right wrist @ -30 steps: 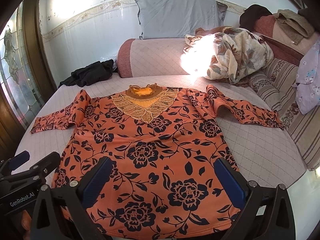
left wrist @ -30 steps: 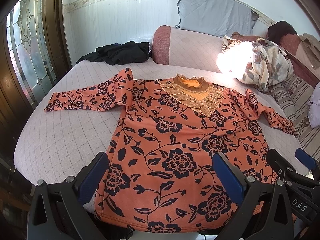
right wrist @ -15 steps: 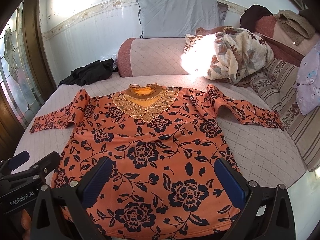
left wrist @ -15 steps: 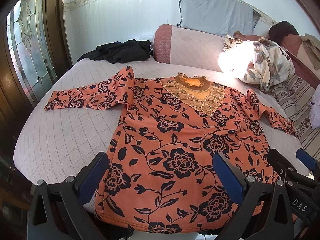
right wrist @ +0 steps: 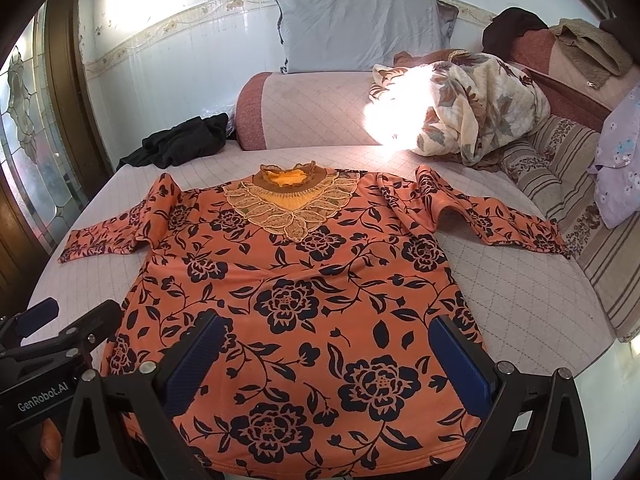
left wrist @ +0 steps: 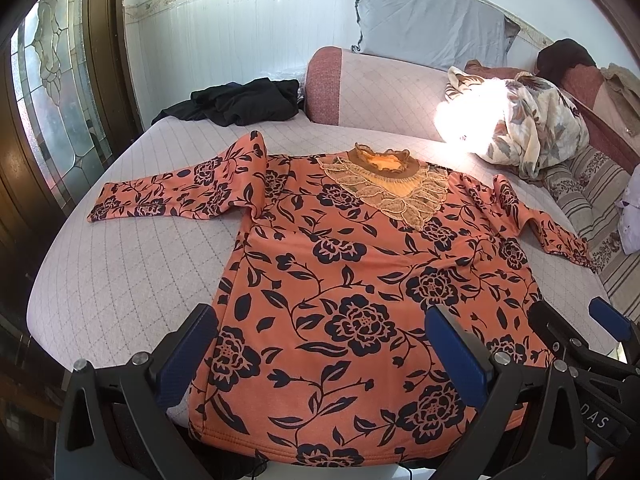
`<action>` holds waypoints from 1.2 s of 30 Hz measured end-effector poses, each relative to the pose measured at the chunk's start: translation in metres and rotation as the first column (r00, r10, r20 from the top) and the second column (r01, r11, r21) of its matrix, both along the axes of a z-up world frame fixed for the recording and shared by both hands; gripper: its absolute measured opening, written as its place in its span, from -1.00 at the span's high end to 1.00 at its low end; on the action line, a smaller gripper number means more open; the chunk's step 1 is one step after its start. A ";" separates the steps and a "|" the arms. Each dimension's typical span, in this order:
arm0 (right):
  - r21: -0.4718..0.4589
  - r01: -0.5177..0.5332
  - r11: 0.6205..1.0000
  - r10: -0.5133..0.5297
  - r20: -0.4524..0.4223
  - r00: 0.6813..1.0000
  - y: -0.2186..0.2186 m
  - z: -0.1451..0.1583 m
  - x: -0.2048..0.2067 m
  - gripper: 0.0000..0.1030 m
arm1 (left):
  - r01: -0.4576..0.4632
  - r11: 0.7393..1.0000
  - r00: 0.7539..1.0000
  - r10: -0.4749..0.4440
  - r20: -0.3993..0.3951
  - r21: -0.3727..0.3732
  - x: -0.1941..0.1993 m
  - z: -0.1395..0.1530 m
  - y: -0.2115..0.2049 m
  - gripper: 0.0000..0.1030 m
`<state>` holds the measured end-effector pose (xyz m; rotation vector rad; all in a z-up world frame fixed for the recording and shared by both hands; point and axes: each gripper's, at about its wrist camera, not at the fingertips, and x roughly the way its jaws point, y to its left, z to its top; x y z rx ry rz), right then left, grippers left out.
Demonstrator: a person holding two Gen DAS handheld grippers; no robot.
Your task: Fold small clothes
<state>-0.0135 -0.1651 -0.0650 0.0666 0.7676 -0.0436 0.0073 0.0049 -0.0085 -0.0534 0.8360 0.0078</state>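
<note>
An orange long-sleeved top with dark flowers (left wrist: 360, 280) lies flat, front up, on the quilted bed, sleeves spread to both sides; it also shows in the right wrist view (right wrist: 304, 288). Its lace collar (left wrist: 386, 178) points to the far side. My left gripper (left wrist: 320, 348) is open above the hem on the left half. My right gripper (right wrist: 324, 356) is open above the hem on the right half. Neither holds anything. Each gripper shows at the edge of the other's view.
The bed (left wrist: 120, 264) has bare quilt on both sides of the top. A black garment (left wrist: 240, 100) lies at the far left. A bolster (left wrist: 380, 88), a grey pillow (left wrist: 428, 28) and a flowered blanket (left wrist: 532, 128) are at the back. A striped sofa cushion (right wrist: 576, 200) is on the right.
Both grippers have edged slightly forward and up over the hem. The top has not moved.
</note>
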 end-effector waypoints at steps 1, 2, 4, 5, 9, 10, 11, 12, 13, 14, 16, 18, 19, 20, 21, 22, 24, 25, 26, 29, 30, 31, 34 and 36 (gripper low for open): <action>0.001 0.001 1.000 -0.001 -0.001 1.000 0.000 0.000 0.000 -1.00 | 0.001 1.000 1.000 -0.001 0.001 -0.001 0.000 -0.001 0.001 -1.00; 0.002 0.000 1.000 0.000 -0.003 1.000 0.000 0.000 0.001 -1.00 | 0.000 1.000 1.000 0.000 0.000 -0.001 0.000 -0.001 0.000 -1.00; 0.018 -0.006 1.000 0.006 -0.007 1.000 -0.002 -0.001 0.002 -1.00 | 0.002 1.000 1.000 -0.002 -0.006 -0.011 0.003 -0.004 0.005 -1.00; 0.035 -0.009 0.999 0.009 -0.010 1.000 -0.005 -0.002 0.002 -1.00 | 0.004 1.000 1.000 -0.004 -0.011 -0.019 0.005 -0.006 0.008 -1.00; 0.161 0.007 0.987 -0.007 0.001 1.000 -0.043 -0.002 0.011 -1.00 | -0.024 0.997 0.999 0.021 -0.042 -0.077 0.022 -0.018 0.039 -1.00; 0.204 0.024 0.979 -0.026 0.007 1.000 -0.060 -0.001 0.015 -1.00 | -0.049 0.994 0.998 0.045 -0.050 -0.094 0.030 -0.022 0.053 -1.00; 0.255 0.050 0.966 -0.054 0.008 0.999 -0.081 -0.002 0.019 -1.00 | -0.076 0.992 0.996 0.071 -0.057 -0.104 0.037 -0.025 0.065 -1.00; 0.313 0.077 0.947 -0.084 0.007 0.996 -0.104 -0.003 0.025 -1.00 | -0.114 0.987 0.992 0.107 -0.067 -0.115 0.046 -0.030 0.082 -1.00; 0.372 0.108 0.922 -0.119 0.008 0.993 -0.131 -0.005 0.031 -1.00 | -0.148 0.981 0.987 0.140 -0.072 -0.123 0.054 -0.035 0.097 -1.00; 0.425 0.150 0.893 -0.166 0.002 0.986 -0.160 -0.011 0.037 -1.00 | -0.185 0.975 0.981 0.175 -0.080 -0.128 0.062 -0.040 0.112 -1.00; 0.532 0.262 0.805 -0.277 -0.053 0.959 -0.223 -0.028 0.053 -1.00 | -0.269 0.953 0.961 0.257 -0.098 -0.139 0.081 -0.053 0.146 -1.00; 0.651 0.347 0.675 -0.371 -0.108 0.922 -0.286 -0.055 0.066 -0.99 | -0.357 0.923 0.932 0.342 -0.121 -0.143 0.097 -0.066 0.178 -1.00; 0.680 0.396 0.617 -0.416 -0.145 0.898 -0.314 -0.069 0.072 -0.98 | -0.397 0.907 0.916 0.382 -0.126 -0.140 0.103 -0.072 0.191 -1.00; 0.698 0.442 0.564 -0.455 -0.184 0.871 -0.340 -0.083 0.078 -0.91 | -0.430 0.893 0.901 0.414 -0.131 -0.135 0.109 -0.076 0.202 -1.00; 0.714 0.477 0.512 -0.483 -0.220 0.847 -0.364 -0.097 0.084 -0.87 | -0.466 0.875 0.883 0.450 -0.137 -0.128 0.114 -0.081 0.212 -1.00; 0.725 0.504 0.469 -0.503 -0.250 0.828 -0.384 -0.109 0.091 -0.79 | -0.491 0.862 0.870 0.475 -0.134 -0.129 0.120 -0.085 0.221 -1.00; 0.730 0.544 0.414 -0.539 -0.285 0.793 -0.416 -0.127 0.102 -0.71 | -0.528 0.839 0.848 0.516 -0.120 -0.132 0.127 -0.090 0.232 -1.00; 0.733 0.555 0.393 -0.558 -0.290 0.778 -0.429 -0.132 0.108 -0.65 | -0.542 0.830 0.840 0.530 -0.119 -0.134 0.131 -0.094 0.236 -1.00; 0.735 0.563 0.379 -0.573 -0.291 0.766 -0.439 -0.135 0.115 -0.63 | -0.552 0.823 0.834 0.539 -0.121 -0.136 0.135 -0.097 0.240 -1.00; 0.710 0.594 0.379 -0.598 -0.302 0.743 -0.460 -0.142 0.138 -0.61 | -0.581 0.801 0.813 0.561 -0.155 -0.147 0.140 -0.114 0.249 -1.00; 0.695 0.606 0.386 -0.610 -0.301 0.733 -0.465 -0.140 0.145 -0.61 | -0.588 0.794 0.807 0.563 -0.178 -0.155 0.141 -0.119 0.250 -1.00; 0.679 0.616 0.399 -0.622 -0.293 0.726 -0.469 -0.138 0.152 -0.60 | -0.593 0.789 0.803 0.564 -0.193 -0.163 0.141 -0.122 0.251 -1.00; 0.589 0.673 0.447 -0.646 -0.308 0.698 -0.475 -0.135 0.173 0.16 | -0.579 0.800 0.813 0.553 -0.184 -0.157 0.143 -0.122 0.247 -1.00; 0.517 0.711 0.477 -0.652 -0.334 0.681 -0.479 -0.135 0.184 0.89 | -0.567 0.810 0.821 0.539 -0.191 -0.149 0.145 -0.123 0.245 -1.00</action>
